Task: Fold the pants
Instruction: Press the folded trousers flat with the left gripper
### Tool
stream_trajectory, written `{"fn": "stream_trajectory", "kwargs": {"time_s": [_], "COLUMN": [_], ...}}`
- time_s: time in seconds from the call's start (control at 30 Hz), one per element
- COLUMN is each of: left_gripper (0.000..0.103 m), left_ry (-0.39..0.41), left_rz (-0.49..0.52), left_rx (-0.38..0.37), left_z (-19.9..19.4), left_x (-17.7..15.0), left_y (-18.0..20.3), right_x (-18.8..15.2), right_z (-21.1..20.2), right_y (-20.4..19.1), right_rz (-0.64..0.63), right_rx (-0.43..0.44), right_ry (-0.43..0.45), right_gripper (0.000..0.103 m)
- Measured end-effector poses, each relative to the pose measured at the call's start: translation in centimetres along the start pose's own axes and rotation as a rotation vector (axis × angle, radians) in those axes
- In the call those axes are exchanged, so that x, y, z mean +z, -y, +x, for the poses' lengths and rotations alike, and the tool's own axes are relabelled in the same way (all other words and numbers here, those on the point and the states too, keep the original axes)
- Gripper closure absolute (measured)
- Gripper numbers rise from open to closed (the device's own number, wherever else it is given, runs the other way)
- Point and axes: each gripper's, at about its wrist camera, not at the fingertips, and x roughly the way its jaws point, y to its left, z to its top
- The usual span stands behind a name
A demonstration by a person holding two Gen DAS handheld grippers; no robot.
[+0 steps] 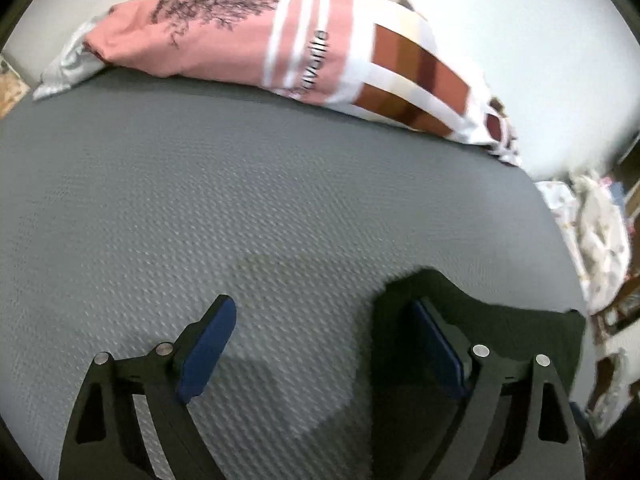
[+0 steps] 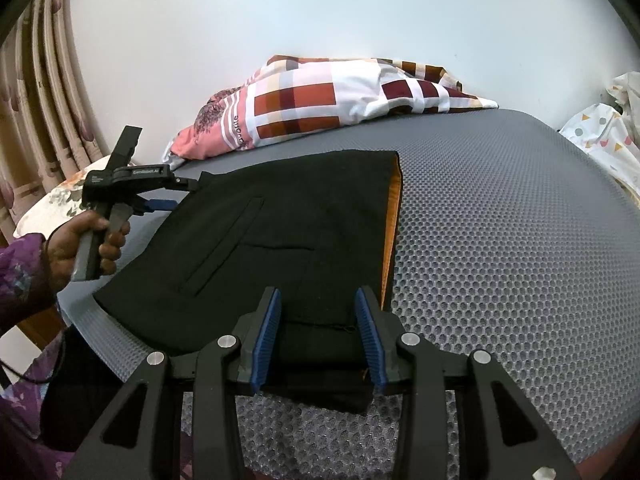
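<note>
On one grey mattress (image 2: 500,240), one black pants (image 2: 280,216); left claw (image 1: 320,344) released, right claw (image 2: 318,332) grasping pants.

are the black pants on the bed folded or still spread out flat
Folded. The black pants lie as a compact block on the grey mattress, with doubled layers stacked at the near edge between the right gripper's pads; no legs stretch out.

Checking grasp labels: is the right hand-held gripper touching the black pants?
Touching. In the right wrist view, the right hand-held gripper straddles the folded near edge of the black pants, both blue pads against the cloth.
</note>
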Motion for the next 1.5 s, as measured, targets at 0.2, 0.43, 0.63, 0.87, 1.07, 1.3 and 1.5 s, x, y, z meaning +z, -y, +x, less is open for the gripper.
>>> {"fn": "stream_trajectory", "kwargs": {"time_s": [0.2, 0.43, 0.63, 0.87, 1.07, 1.3, 1.5], "left_gripper": [0.014, 0.014, 0.014, 0.012, 0.013, 0.013, 0.012], "left_ry": [0.125, 0.072, -0.013, 0.018, 0.064, -0.107, -0.045], "left_rz": [-0.027, 0.213, 0.17, 0.108, 0.154, 0.2, 0.254], "left_rx": [-0.064, -0.097, -0.013, 0.075, -0.029, -0.134, -0.066], "left_z": [-2.8, -2.3, 1.4, 0.9, -4.0, -5.9, -8.2], "left_x": [0.9, -0.7, -1.0, -0.3, -3.4, -11.0, -15.0], "left_y": [-0.6, 3.8, 3.3, 1.0, 2.0, 4.3, 3.9], "right_x": [0.0, 0.4, 0.6, 0.5, 0.6, 0.8, 0.8], "right_z": [0.1, 0.6, 0.6, 0.4, 0.5, 0.7, 0.8], "right_y": [-0.1, -1.3, -1.5, -1.4, -1.2, -1.3, -1.6], "right_rz": [0.006, -0.031, -0.025, -0.008, 0.005, 0.005, 0.003], "right_rx": [-0.001, -0.008, 0.003, 0.011, 0.02, 0.023, 0.027], "right_ry": [-0.003, -0.017, -0.027, -0.023, -0.023, -0.025, -0.027], "right_gripper": [0.066, 0.046, 0.042, 0.042, 0.042, 0.036, 0.031]}}
